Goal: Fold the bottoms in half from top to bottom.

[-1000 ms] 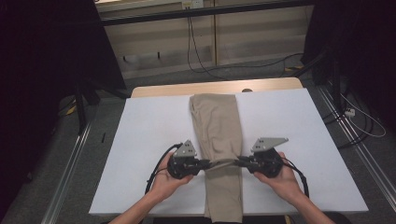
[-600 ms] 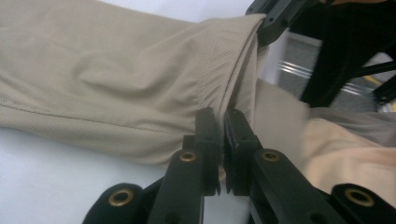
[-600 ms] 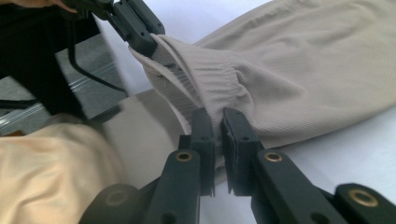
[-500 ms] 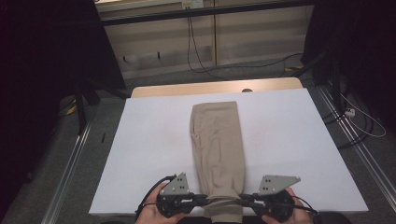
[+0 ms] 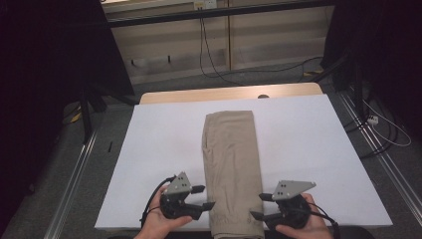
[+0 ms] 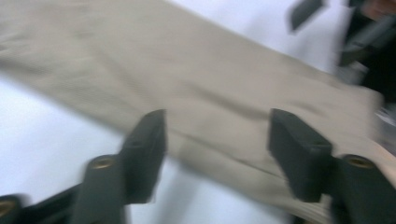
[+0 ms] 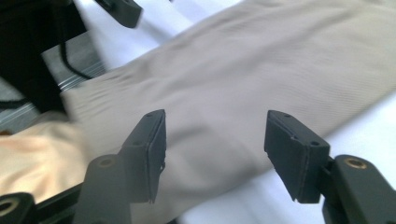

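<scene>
Folded trousers flanked by two released hand-held grippers.
The left hand-held gripper [image 5: 205, 197] is seen just beside the left edge of the beige folded trousers [image 5: 232, 164], its jaws just opened, nothing clasped. The trousers are laid lengthwise along the middle of the white table [image 5: 318, 149]. The right hand-held gripper [image 5: 260, 206] is likewise just opened and empty at the right edge. Cables [image 5: 219, 59] are strewn over the floor beyond.

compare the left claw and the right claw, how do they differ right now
The left claw sits at the left edge of the folded beige trousers, the right claw at their right edge. Its grey plate looks smaller than the right's. Both have just been opening, with nothing gripped.
</scene>
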{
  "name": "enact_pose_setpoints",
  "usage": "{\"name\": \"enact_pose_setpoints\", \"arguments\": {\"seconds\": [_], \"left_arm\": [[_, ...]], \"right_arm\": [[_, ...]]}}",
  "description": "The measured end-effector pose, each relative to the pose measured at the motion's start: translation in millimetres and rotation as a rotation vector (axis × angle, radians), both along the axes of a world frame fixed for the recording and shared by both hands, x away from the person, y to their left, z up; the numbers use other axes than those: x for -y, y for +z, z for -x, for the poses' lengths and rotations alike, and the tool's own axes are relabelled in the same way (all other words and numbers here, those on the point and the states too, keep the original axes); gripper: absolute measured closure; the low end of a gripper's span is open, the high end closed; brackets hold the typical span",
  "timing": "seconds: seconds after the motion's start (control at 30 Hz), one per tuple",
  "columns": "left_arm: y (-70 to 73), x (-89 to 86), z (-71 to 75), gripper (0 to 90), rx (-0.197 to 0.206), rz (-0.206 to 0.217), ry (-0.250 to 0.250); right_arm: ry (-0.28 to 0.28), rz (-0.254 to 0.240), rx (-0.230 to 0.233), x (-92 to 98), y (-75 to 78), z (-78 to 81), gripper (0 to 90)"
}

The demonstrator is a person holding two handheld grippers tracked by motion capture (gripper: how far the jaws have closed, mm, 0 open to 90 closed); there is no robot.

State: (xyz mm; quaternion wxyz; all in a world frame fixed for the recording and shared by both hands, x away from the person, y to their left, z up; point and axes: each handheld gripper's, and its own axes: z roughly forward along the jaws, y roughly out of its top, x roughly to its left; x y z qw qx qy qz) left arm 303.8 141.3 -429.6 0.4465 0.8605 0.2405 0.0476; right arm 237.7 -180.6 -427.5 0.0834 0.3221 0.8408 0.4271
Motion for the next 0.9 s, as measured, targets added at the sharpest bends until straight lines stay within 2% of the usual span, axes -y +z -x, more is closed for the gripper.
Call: {"name": "enact_pose_setpoints", "arguments": {"seconds": [0.07,0.13,0.23,0.3,0.4,0.43,0.47,0.5,0.63,0.67,0.73,0.8,0.83,0.9], "left_arm": [[-1.8,-1.2,-10.4,29.5,0.034,-0.015,0.033],[-2.6,-1.9,-21.9,23.0,0.040,-0.006,0.065],[-2.6,-2.8,-37.7,21.3,0.057,0.018,0.097],[-2.3,-2.6,-46.9,19.0,0.073,0.014,0.124],[-3.0,-1.5,-63.2,17.2,0.086,0.040,0.169],[-2.9,-0.6,-68.1,16.9,0.097,0.033,0.181],[-3.0,0.5,-73.1,16.5,0.108,0.025,0.188],[-3.0,1.8,-78.5,16.0,0.104,0.023,0.195],[-2.9,6.8,-100.5,15.7,0.101,0.045,0.229],[-2.7,8.4,-105.0,16.0,0.109,0.059,0.242],[-0.9,11.6,-114.3,16.0,0.135,0.050,0.249],[0.8,13.4,-125.5,15.8,0.127,0.038,0.256],[1.2,14.1,-133.2,16.0,0.147,0.047,0.277],[2.4,14.3,-148.5,17.0,0.160,0.042,0.281]], "right_arm": [[-0.029,-0.006,0.010,3.6,-2.8,-14.6,37.7],[-0.059,-0.008,0.016,7.0,-4.3,-27.8,37.0],[-0.093,-0.010,0.025,10.9,-5.4,-46.2,36.0],[-0.118,-0.009,0.039,12.9,-4.9,-55.9,34.4],[-0.152,0.005,0.069,15.4,-2.5,-73.8,30.8],[-0.160,0.001,0.072,16.2,-1.8,-79.3,29.2],[-0.156,-0.004,0.071,17.1,-0.9,-84.9,30.0],[-0.168,-0.001,0.080,17.6,-0.1,-90.3,30.2],[-0.200,-0.003,0.093,19.4,1.0,-114.6,30.2],[-0.211,0.001,0.096,19.4,0.7,-121.0,30.0],[-0.242,0.004,0.106,20.3,0.3,-132.0,29.4],[-0.278,0.008,0.123,21.3,1.0,-146.0,30.2],[-0.286,0.007,0.131,21.5,1.5,-151.0,31.2],[-0.295,-0.006,0.146,22.3,1.8,-165.5,30.8]]}}
